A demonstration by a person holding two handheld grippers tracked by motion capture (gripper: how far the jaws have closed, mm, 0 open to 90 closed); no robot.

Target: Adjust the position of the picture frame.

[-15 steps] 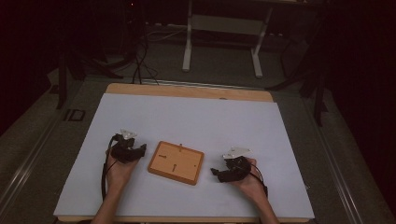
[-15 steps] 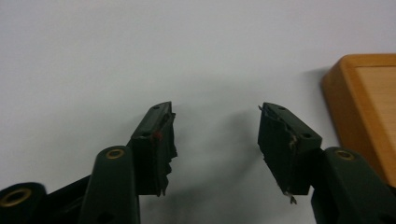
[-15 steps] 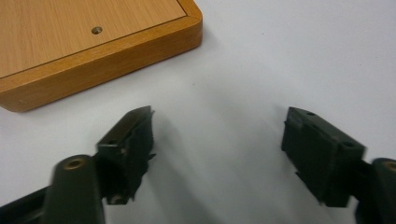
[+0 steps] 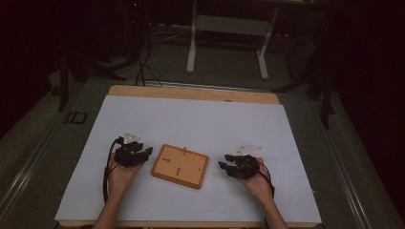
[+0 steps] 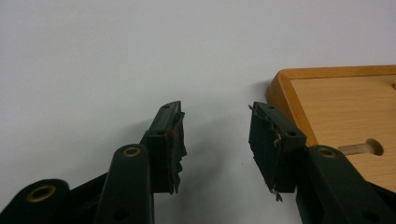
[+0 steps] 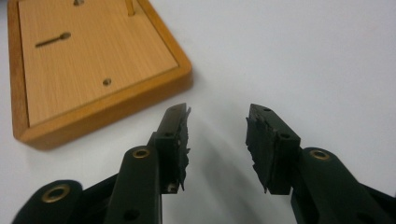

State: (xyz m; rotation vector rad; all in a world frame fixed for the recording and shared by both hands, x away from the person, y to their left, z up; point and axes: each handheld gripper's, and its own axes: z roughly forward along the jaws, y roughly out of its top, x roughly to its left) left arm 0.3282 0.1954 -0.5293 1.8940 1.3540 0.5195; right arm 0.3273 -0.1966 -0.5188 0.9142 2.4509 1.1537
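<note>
A flat wooden board with a raised rim lies on the white table sheet, between the two hands. It carries a few short pegs and a lying pin. My left gripper rests on the sheet just left of the board, open with nothing between its jaws; in the left gripper view the board's corner is at the right. My right gripper sits just right of the board, open and holding nothing; in the right gripper view the board lies at the upper left.
The table's wooden back edge borders the sheet. Beyond it stand a white metal frame and loose cables on a dark floor. Bare sheet stretches behind and to both sides of the board.
</note>
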